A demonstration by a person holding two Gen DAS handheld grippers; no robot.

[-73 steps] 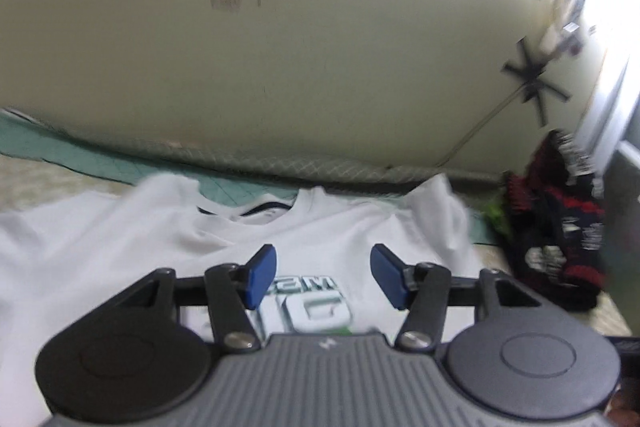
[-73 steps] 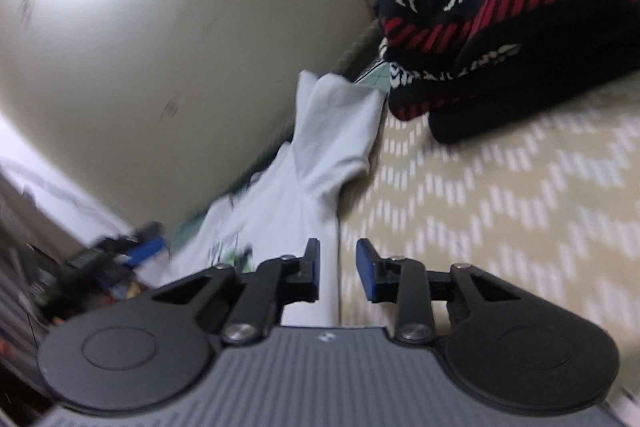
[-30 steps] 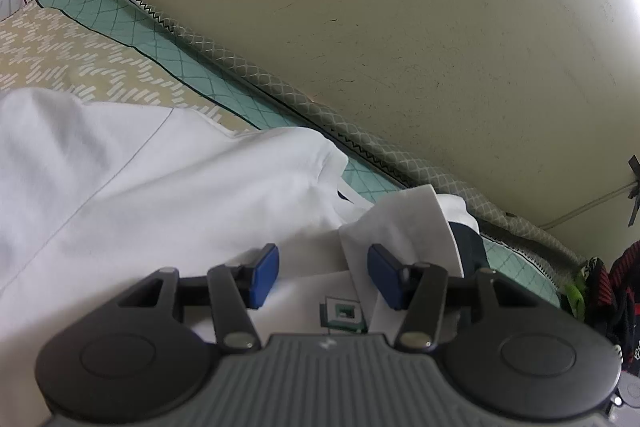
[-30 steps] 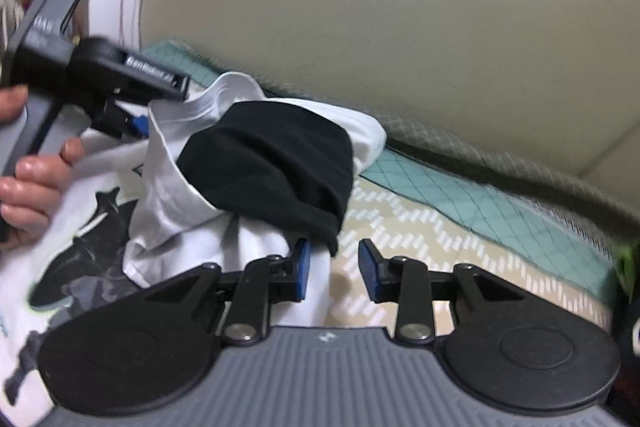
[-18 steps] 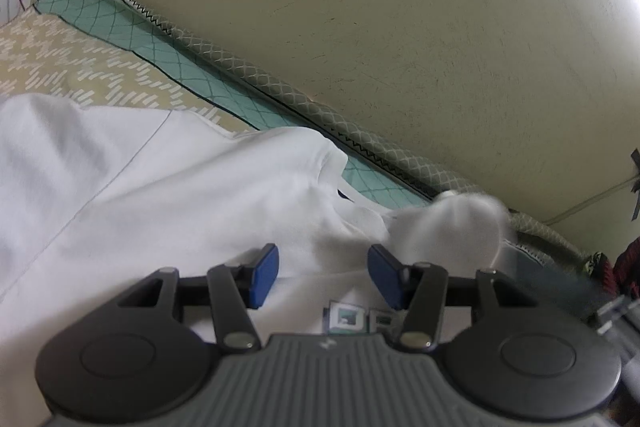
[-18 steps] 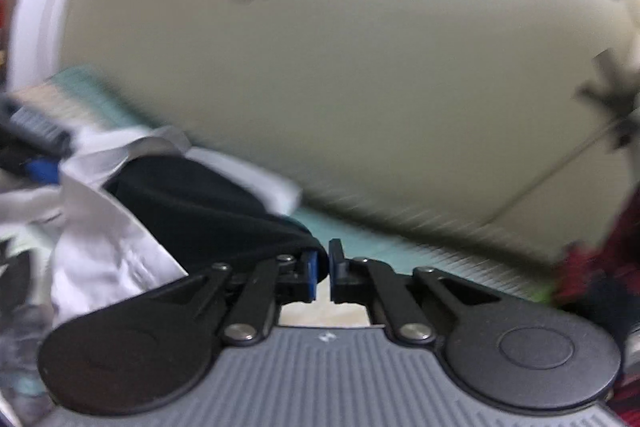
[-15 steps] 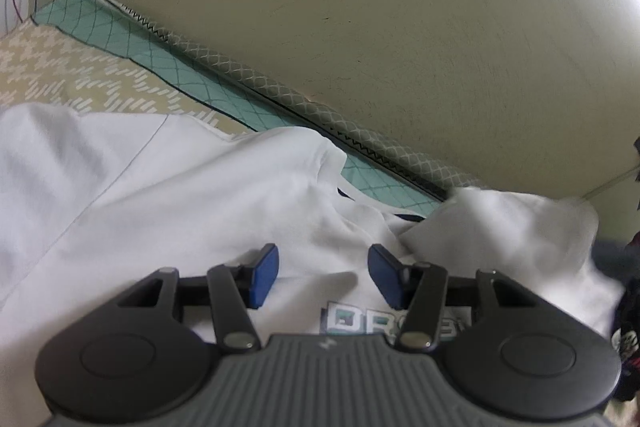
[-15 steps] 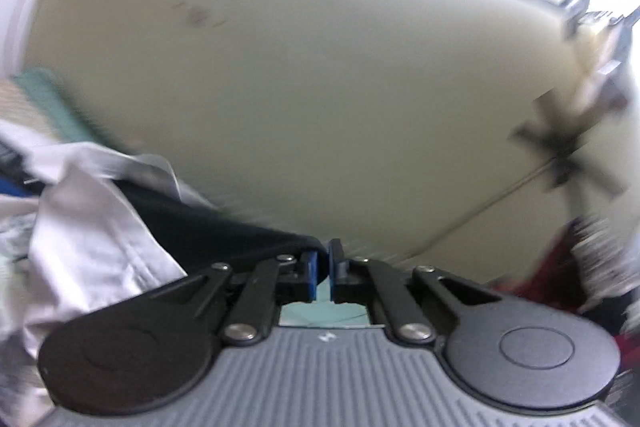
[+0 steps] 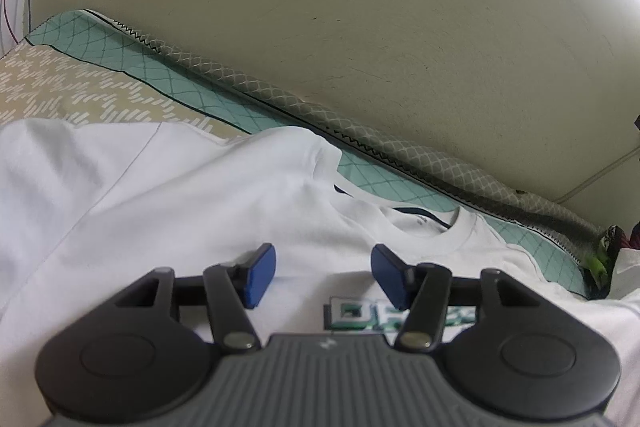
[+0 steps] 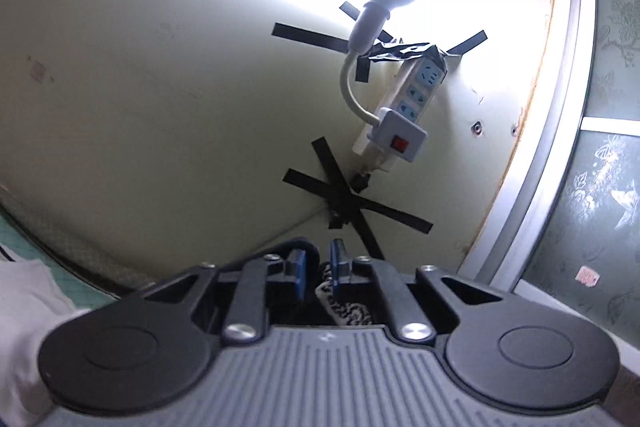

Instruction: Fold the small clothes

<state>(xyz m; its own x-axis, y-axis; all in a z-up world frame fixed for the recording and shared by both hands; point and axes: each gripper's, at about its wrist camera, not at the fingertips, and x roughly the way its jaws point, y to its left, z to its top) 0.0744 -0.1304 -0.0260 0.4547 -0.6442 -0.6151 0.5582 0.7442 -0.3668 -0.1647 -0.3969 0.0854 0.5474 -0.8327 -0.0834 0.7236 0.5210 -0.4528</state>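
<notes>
**Entry: T-shirt spread for folding; right side carrying dark cloth clear**

Left hand-held gripper (image 9: pixel 323 277): jaws about half open and just eased a little wider, nothing between the pads. It hangs tilted down over the chest of the white T-shirt (image 9: pixel 160 195). No contact is visible. Judgement: it is placed there to be ready to pin or pick the cloth once the shirt is free of other items.

Right hand-held gripper (image 10: pixel 317 267): pointed roughly level at the wall, jaws drawn nearly together. A fold of black garment (image 10: pixel 280 250) humps over the left finger at the tips and appears pinched. How much of it hangs below cannot be seen. A black-and-white patterned cloth (image 10: pixel 348 309) shows under the fingers; which item it belongs to I cannot tell. Judgement: the dark piece is held up and away so it does not lie on the shirt.

T-shirt location: flat on the bed (image 9: pixel 80 91), front side up. Its ribbed collar (image 9: pixel 432 231) points toward the teal quilted border (image 9: pixel 224 107) along the wall.

T-shirt appearance:
- Plain white knit with a dark inner neck trim.
- Green block lettering (image 9: pixel 360 313) on the chest, partly hidden by the gripper body.
- One shoulder is bunched into a soft ridge near the collar; the sleeve area at frame left lies smoother.
- No fold made yet.
</notes>
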